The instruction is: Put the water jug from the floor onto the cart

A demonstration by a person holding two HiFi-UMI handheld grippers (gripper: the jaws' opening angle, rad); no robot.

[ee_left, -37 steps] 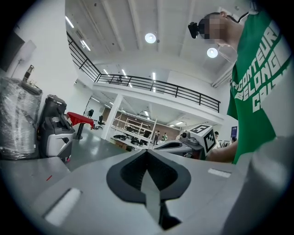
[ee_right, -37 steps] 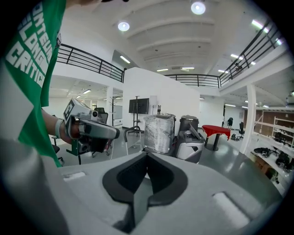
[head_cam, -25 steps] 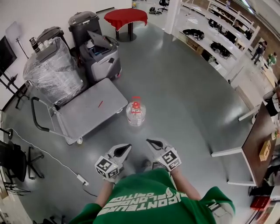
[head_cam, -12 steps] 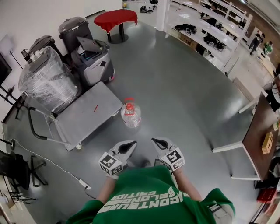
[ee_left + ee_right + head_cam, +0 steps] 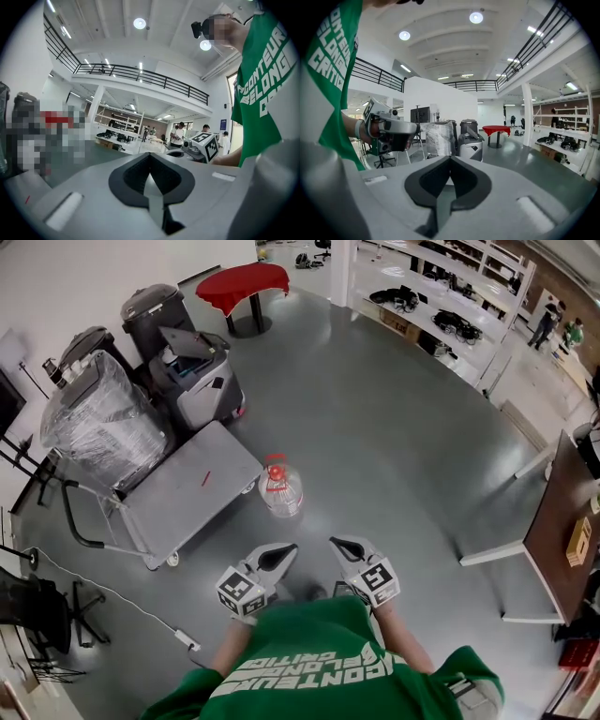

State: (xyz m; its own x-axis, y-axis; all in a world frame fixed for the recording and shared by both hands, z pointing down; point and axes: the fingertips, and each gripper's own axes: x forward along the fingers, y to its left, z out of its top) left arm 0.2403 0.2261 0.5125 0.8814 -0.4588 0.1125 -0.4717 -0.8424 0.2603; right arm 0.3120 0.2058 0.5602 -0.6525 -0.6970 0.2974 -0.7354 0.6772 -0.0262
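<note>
A clear water jug (image 5: 279, 488) with a red cap and handle stands on the grey floor, just right of the flat grey cart (image 5: 178, 491). My left gripper (image 5: 289, 548) and right gripper (image 5: 336, 543) hang side by side below the jug, a short way from it, both shut with nothing between their jaws. In the left gripper view the closed jaws (image 5: 151, 157) point across the hall, with the right gripper's marker cube (image 5: 206, 144) beside them. The right gripper view shows closed jaws (image 5: 450, 161); the jug is hidden behind them.
Beyond the cart stand a plastic-wrapped pallet load (image 5: 98, 423), a grey machine (image 5: 199, 379), two bins (image 5: 150, 310) and a red-clothed table (image 5: 246, 282). A white table (image 5: 562, 531) stands at the right, shelves (image 5: 450, 296) at the back. A cable (image 5: 103, 592) runs along the floor at left.
The view has shifted forward: the jug and cart sit slightly lower-left and nearer. Both grippers stay shut and keep their place in front of the body.
</note>
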